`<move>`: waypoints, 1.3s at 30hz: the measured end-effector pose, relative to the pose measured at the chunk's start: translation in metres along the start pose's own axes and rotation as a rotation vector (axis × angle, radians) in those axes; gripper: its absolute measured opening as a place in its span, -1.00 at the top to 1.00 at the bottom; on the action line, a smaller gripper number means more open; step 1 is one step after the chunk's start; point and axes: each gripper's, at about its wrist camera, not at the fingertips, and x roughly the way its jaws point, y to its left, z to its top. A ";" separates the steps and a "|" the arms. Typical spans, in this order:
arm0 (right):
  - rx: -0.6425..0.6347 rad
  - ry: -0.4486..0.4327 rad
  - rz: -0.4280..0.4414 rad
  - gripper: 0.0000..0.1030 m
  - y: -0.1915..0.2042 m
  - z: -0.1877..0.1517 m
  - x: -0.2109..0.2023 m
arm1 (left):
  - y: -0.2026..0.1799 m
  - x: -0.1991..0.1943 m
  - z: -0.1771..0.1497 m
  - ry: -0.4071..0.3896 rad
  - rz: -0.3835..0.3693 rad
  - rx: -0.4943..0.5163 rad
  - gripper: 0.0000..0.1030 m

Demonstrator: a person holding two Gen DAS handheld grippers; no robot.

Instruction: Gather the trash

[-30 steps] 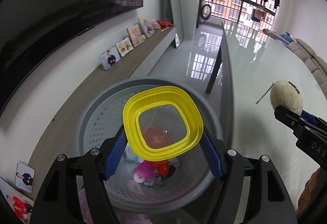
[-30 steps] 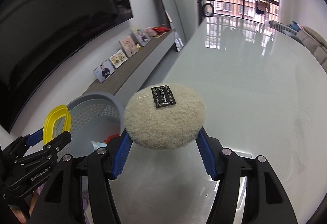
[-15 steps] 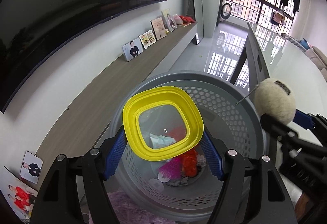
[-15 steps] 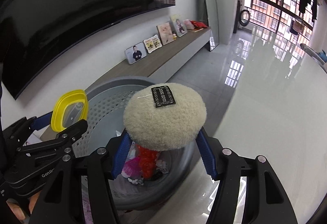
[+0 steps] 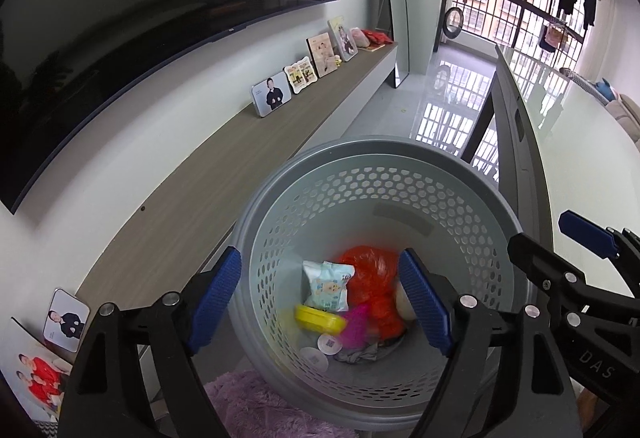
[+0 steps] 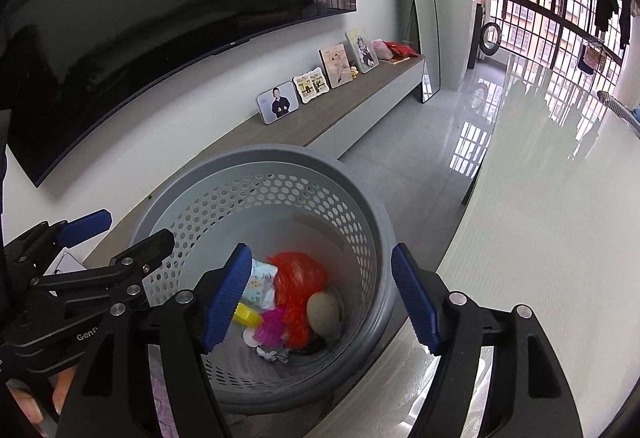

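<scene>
A grey perforated basket (image 5: 360, 158) (image 6: 256, 154) stands on the floor below both grippers. Inside lie the yellow lid (image 5: 320, 319) (image 6: 247, 314), the cream fluffy pad (image 6: 323, 311) (image 5: 404, 308), an orange bag (image 5: 370, 278) (image 6: 300, 282), a wipes packet (image 5: 327, 284) and a pink item (image 5: 356, 326). My left gripper (image 5: 320, 298) is open and empty above the basket. My right gripper (image 6: 320, 298) is open and empty above it too. Each gripper shows in the other's view, the right one (image 5: 560, 250) and the left one (image 6: 120, 238).
A low wooden shelf (image 5: 240, 142) with photo frames (image 5: 271, 94) runs along the wall under a large dark TV (image 5: 120, 18). A glossy white table (image 6: 560, 238) lies right of the basket. A purple fluffy rug (image 5: 256, 406) lies in front.
Both grippers opened. The yellow lid and the fluffy pad dropped out of them into the basket. Both grippers now sit more directly over the basket.
</scene>
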 end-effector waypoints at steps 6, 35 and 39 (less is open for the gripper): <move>0.011 0.000 0.004 -0.34 -0.004 -0.003 -0.002 | 0.002 -0.002 -0.001 0.000 0.021 -0.006 -0.60; 0.034 -0.001 0.003 -0.37 -0.009 -0.006 -0.006 | 0.003 -0.011 -0.002 -0.006 0.062 -0.016 -0.86; 0.033 -0.001 0.003 -0.37 -0.009 -0.006 -0.006 | 0.003 -0.012 -0.003 -0.008 0.067 -0.017 -0.86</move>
